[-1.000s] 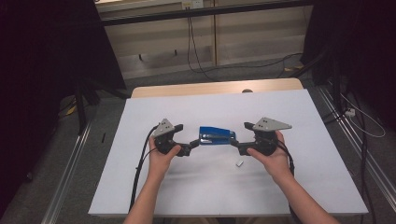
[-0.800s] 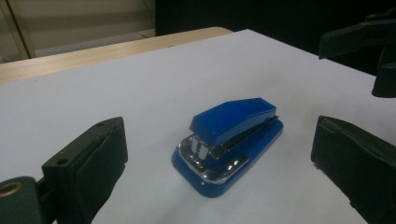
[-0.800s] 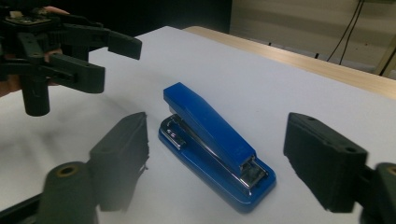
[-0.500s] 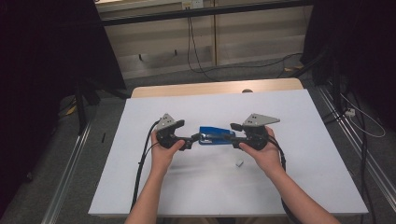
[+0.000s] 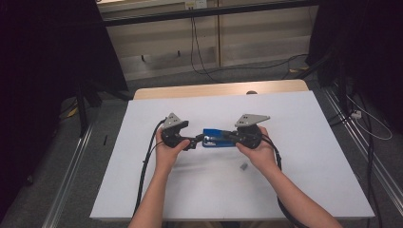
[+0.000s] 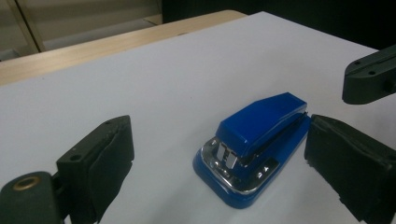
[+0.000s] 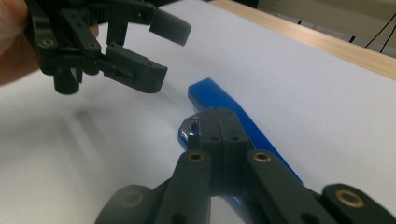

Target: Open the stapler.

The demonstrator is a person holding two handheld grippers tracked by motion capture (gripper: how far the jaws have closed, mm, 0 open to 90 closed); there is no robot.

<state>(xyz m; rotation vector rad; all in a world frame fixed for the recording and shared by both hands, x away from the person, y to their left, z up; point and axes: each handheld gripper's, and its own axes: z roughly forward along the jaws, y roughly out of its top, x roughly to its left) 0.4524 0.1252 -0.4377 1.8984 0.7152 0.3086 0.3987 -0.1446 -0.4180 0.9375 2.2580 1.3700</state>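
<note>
Here the right tongs [image 5: 229, 137] are pressed together, jaw against jaw, directly over the blue stapler [image 5: 217, 139]. In the right gripper view the two black pads meet flat with no gap between them, and the blue body runs out from under them on both sides. Whether they merely rest on its top or pin a thin part of it cannot be told from these pictures. The left tongs [image 5: 196, 142] stand spread wide. In the left gripper view one jaw sits well off to the stapler's left, and the other lies just beside its far flank without touching.

The stapler [image 6: 254, 142] lies flat on the white tabletop [image 5: 304, 114], between the two hands. Its long axis runs across the tabletop from side to side, in line with the two tongs. Its chrome mouth faces the left tongs, and its hinged heel lies toward the right tongs.

So the relation that matters is this: the stapler lies straight ahead of the open left tongs, mouth first and just beside them, while the right tongs bear on it from above near the other end. The left hand [image 5: 167, 151] is the nearer one for any grasp across the mouth end, I judge. It would need to advance along that same long axis.

A small grey scrap [image 5: 244, 166] lies on the tabletop close to the right hand [image 5: 259, 153].
</note>
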